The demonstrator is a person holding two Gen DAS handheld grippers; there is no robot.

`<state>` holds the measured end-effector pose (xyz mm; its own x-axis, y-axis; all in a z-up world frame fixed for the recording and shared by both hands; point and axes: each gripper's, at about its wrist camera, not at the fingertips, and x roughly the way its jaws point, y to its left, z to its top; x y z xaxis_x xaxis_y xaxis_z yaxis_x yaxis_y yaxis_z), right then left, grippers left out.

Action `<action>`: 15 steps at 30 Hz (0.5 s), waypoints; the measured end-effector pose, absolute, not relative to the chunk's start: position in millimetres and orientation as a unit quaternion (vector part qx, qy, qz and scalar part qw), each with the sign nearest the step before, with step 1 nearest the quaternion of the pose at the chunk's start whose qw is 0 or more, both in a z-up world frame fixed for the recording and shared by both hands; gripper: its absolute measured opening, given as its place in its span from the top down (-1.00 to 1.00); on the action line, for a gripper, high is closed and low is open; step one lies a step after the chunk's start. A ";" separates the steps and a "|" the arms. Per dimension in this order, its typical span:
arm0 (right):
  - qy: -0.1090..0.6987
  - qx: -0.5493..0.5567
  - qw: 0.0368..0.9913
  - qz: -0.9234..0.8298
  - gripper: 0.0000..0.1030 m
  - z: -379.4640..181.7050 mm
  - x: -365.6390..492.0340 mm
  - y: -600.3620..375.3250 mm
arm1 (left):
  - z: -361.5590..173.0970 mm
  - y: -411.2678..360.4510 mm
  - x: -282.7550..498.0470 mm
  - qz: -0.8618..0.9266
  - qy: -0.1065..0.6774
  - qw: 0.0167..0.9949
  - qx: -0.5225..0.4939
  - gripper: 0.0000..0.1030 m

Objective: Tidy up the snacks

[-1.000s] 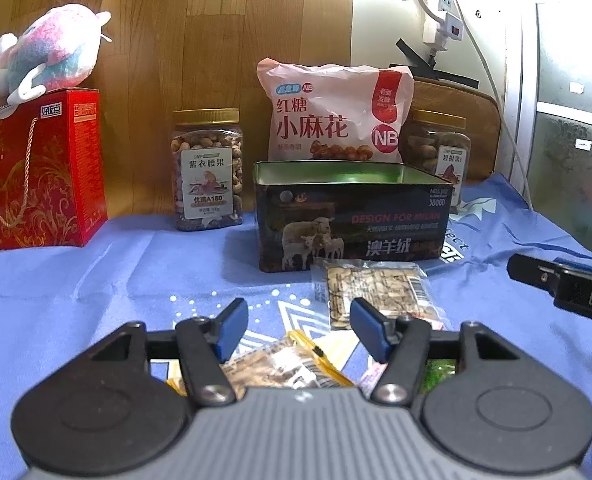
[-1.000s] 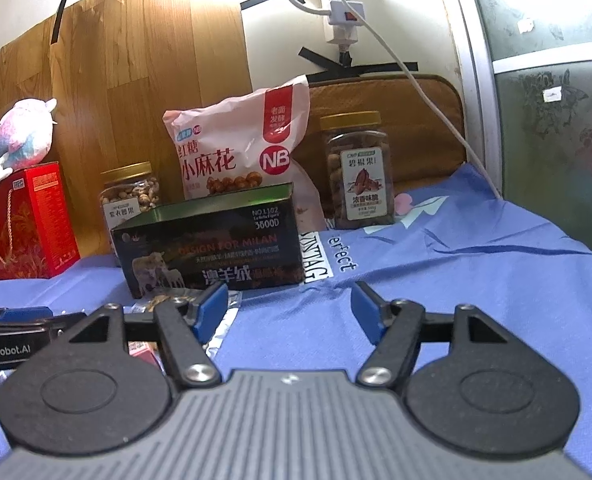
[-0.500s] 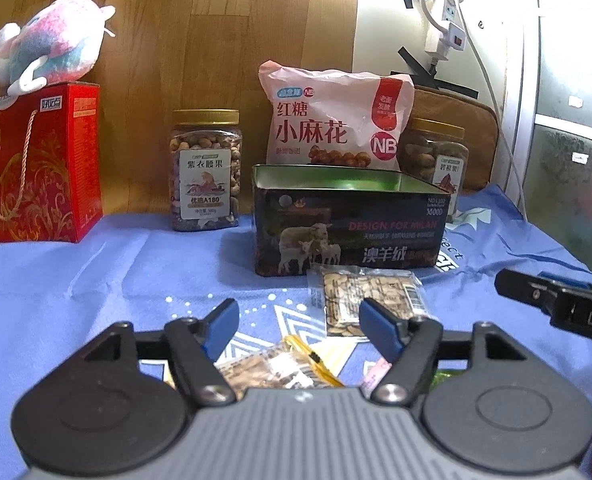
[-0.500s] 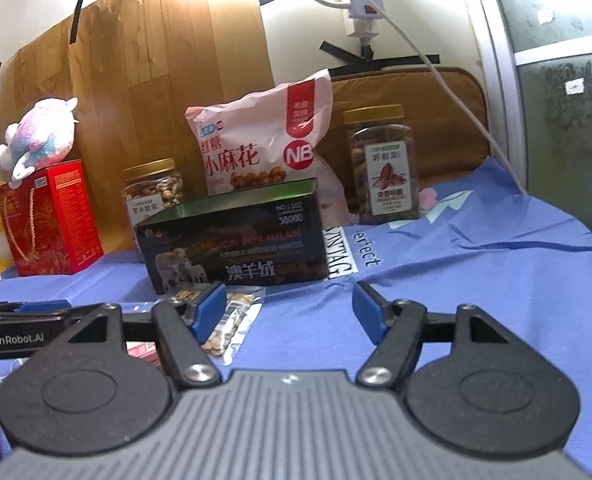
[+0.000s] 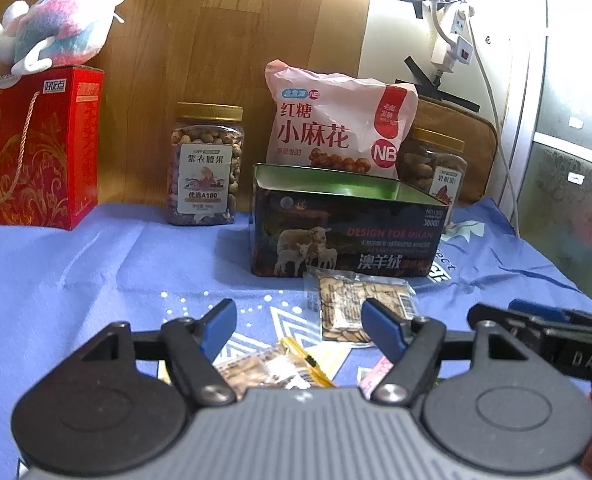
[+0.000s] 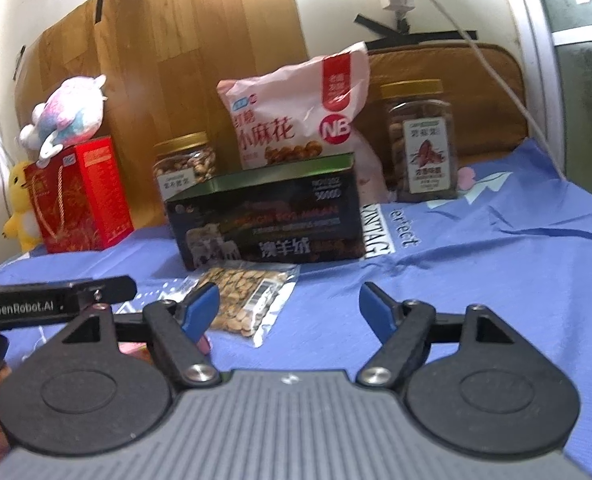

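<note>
An open dark tin box with sheep printed on it stands on the blue cloth; it also shows in the right wrist view. A clear packet of seeds lies flat just in front of it, and shows in the right wrist view too. More small snack packets lie under my left gripper, which is open and empty above them. My right gripper is open and empty, with the seed packet beside its left finger. The right gripper's side shows in the left view.
Behind the tin stand a pink snack bag, a nut jar to its left and another jar to its right. A red gift box with a plush toy on top stands far left. A wooden panel backs the table.
Both grippers have drawn back and risen a little. The right one has shifted left, so the seed packet now lies in front of its left finger. Both stay open.
</note>
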<state>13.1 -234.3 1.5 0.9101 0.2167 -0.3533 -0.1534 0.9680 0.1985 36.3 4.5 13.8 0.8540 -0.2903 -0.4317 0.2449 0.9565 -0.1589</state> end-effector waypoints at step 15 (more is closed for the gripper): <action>0.246 0.051 0.954 0.162 -0.56 -2.7 24.0 -223.2 | 10.0 34.7 48.5 -0.127 0.262 0.946 -0.146 -0.38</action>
<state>24.0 -223.2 -2.7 0.8268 0.3337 -0.4527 -0.2833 0.9425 0.1773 48.5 34.7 10.0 0.8305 -0.3160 -0.4587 0.1634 0.9255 -0.3417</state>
